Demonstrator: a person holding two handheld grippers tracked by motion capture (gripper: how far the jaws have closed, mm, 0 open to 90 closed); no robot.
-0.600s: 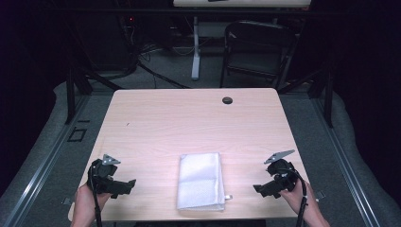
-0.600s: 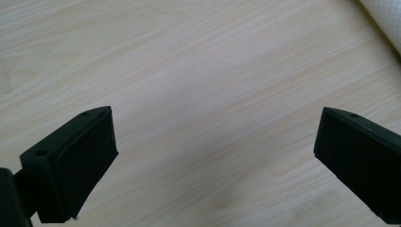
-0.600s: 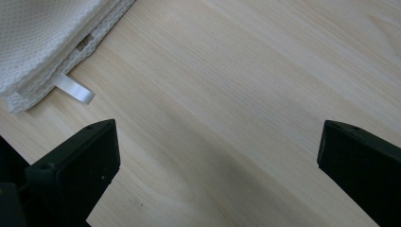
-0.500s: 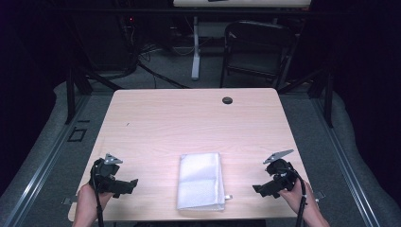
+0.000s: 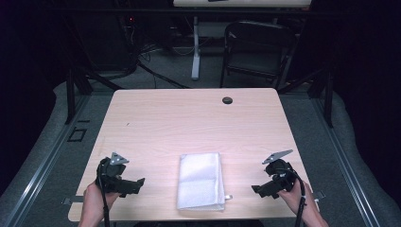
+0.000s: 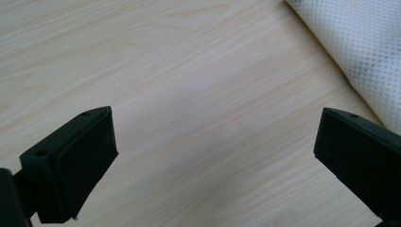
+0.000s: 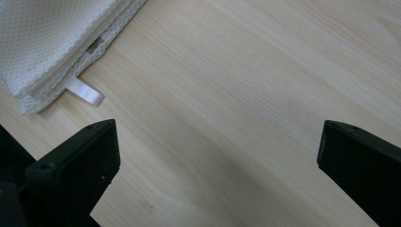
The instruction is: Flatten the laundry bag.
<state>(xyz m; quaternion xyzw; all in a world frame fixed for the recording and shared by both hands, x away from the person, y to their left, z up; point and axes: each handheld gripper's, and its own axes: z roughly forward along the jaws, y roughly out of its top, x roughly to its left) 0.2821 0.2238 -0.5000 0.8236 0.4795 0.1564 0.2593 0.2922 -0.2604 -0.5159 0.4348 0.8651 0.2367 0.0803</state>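
Towel: folded white cloth (image 5: 200,180) at the table's (image 5: 189,123) 6 o'clock edge.
Left gripper (image 5: 135,183): 9 o'clock of towel, jaws apart, empty.
Right gripper (image 5: 259,190): 3 o'clock, jaws apart, empty.

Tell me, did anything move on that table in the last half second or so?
Hardly anything. The left tongs edged slightly toward the folded white mesh cloth; the right tongs barely shifted. Both stand wide open with nothing between them. The cloth and the light wooden table stayed as they were; nothing was taken hold of or let go.
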